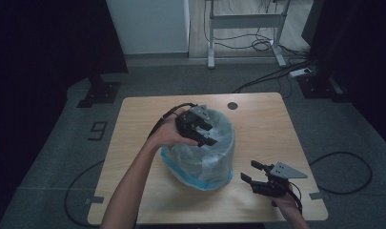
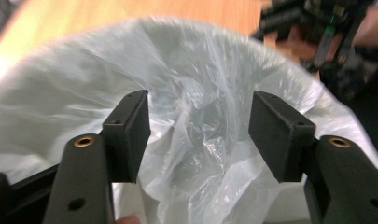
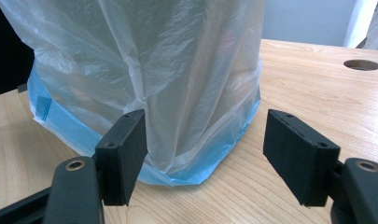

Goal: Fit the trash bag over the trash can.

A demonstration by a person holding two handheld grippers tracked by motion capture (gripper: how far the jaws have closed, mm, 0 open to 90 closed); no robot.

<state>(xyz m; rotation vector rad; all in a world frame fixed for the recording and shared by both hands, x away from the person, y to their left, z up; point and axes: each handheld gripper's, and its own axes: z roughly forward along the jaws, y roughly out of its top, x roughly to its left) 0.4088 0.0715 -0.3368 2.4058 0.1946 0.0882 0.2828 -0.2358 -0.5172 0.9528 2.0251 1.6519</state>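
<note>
A translucent white plastic bag (image 1: 205,155) is draped over a blue bin (image 1: 195,182) in the middle of the wooden table (image 1: 267,129). My left gripper (image 1: 208,135) hovers over the top of the bag, tilted down at it. In the left gripper view my left gripper (image 2: 199,135) is open; crumpled film of the bag (image 2: 200,70) lies beyond and between the jaws, and neither pad presses on it. My right gripper (image 1: 248,171) stands open near the table's front right, pointing at the bin's lower side. In the right gripper view, my right gripper (image 3: 205,149) faces the bag (image 3: 154,60) and the bin's blue base (image 3: 65,130).
A round cable hole (image 1: 232,105) sits at the table's far edge, also seen as the hole (image 3: 362,64). Bare wood lies to the right of the bin and along the front edge. Cables (image 1: 343,167) trail on the floor around the table.
</note>
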